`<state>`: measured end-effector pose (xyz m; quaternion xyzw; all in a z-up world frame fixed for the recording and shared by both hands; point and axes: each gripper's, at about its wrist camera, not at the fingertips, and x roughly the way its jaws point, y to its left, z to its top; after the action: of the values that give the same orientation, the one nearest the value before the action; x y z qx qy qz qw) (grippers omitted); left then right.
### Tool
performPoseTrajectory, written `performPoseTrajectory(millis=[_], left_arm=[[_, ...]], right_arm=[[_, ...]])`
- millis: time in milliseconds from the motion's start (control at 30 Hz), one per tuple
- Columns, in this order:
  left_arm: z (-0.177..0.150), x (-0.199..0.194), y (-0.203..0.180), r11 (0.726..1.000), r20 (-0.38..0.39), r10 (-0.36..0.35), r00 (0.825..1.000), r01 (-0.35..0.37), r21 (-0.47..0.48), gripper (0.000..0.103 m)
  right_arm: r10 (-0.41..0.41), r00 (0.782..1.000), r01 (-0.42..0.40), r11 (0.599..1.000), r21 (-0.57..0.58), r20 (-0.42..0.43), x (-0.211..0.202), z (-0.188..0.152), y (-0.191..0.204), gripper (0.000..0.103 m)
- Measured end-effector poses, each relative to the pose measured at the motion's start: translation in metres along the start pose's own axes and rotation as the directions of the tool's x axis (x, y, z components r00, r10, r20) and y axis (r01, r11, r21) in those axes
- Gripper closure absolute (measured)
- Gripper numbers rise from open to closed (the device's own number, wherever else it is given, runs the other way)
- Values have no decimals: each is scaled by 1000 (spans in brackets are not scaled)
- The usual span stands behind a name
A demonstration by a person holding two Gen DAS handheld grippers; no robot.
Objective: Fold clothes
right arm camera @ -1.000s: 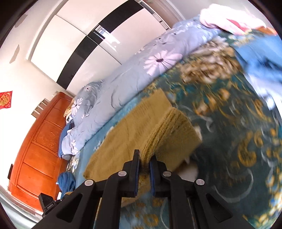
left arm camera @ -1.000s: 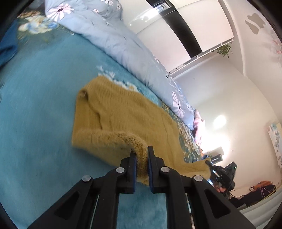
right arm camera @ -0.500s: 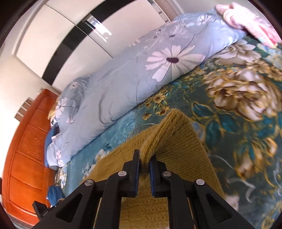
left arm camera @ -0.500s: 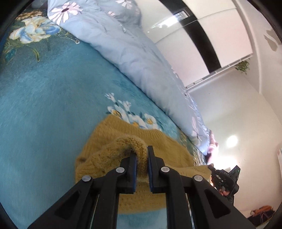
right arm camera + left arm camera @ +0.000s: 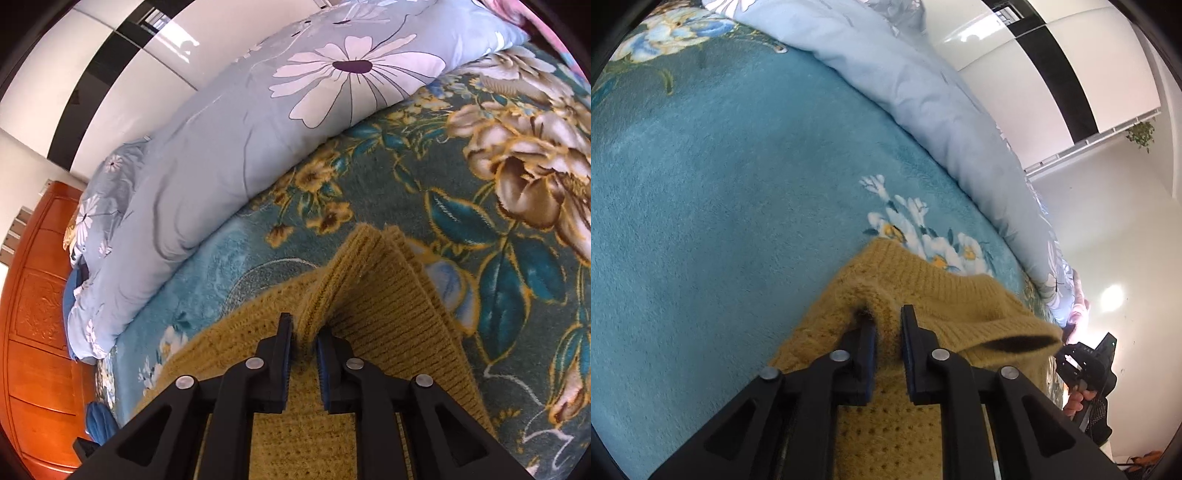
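A mustard yellow knit sweater lies on a teal floral blanket. My left gripper is shut on a bunched fold of the sweater near one end. My right gripper is shut on a raised ridge of the sweater at its ribbed edge, which is doubled over on itself. In the left wrist view the right gripper and the hand holding it show at the far right, past the sweater's open end.
A rolled light blue floral duvet lies along the far side of the bed, also in the left wrist view. A wooden headboard stands at the left. White wardrobe doors lie beyond. A pink cloth lies at the top right.
Both grippers have carried their held sweater edges forward toward the duvet side and lower, so the sweater is now folded over on itself. Both stay shut on the fabric.
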<state>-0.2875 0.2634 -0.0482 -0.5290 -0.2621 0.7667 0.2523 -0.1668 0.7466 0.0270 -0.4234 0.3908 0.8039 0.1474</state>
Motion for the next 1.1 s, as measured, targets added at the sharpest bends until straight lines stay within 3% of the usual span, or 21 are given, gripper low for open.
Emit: performPoseTrajectory(millis=[33, 100, 167, 200, 400, 500, 700, 833, 967, 1100], left_arm=[[-1, -5, -3, 1000, 3, -3, 1000, 3, 9, 84], [-3, -17, -11, 1000, 21, 4, 1000, -4, 25, 73], [-6, -28, -17, 999, 50, 10, 999, -11, 39, 51], [-8, -35, -20, 999, 67, 8, 998, -11, 46, 48], [-31, -75, -25, 997, 156, 10, 988, -21, 69, 40], [-54, -80, -11, 1000, 136, 18, 990, -21, 20, 39], [-91, -70, 17, 993, 80, 118, 990, -115, -41, 39], [-103, -59, 35, 986, 47, 51, 998, -43, -161, 39], [-96, -47, 24, 995, 52, 28, 998, -23, -101, 39], [-92, -39, 22, 989, 84, 5, 996, 8, -148, 39]], right_arm=[[0, 1000, 0, 1000, -15, 5, -3, -1, 2, 84], [2, 1000, -1, 999, -47, 17, -12, -3, 7, 66], [-6, 999, 9, 997, -82, 36, -21, -5, 11, 53], [-8, 999, 13, 995, -99, 45, -27, -7, 12, 52], [25, 992, -8, 991, -135, 123, -72, -33, 4, 50], [32, 986, -15, 994, -106, 162, -92, -57, -16, 49], [16, 986, -23, 999, 39, 167, -109, -96, -68, 45], [32, 989, -51, 990, 131, 141, -94, -109, -88, 45], [43, 991, -65, 982, 179, 124, -75, -114, -94, 45], [52, 987, -81, 977, 195, 149, -66, -115, -91, 41]])
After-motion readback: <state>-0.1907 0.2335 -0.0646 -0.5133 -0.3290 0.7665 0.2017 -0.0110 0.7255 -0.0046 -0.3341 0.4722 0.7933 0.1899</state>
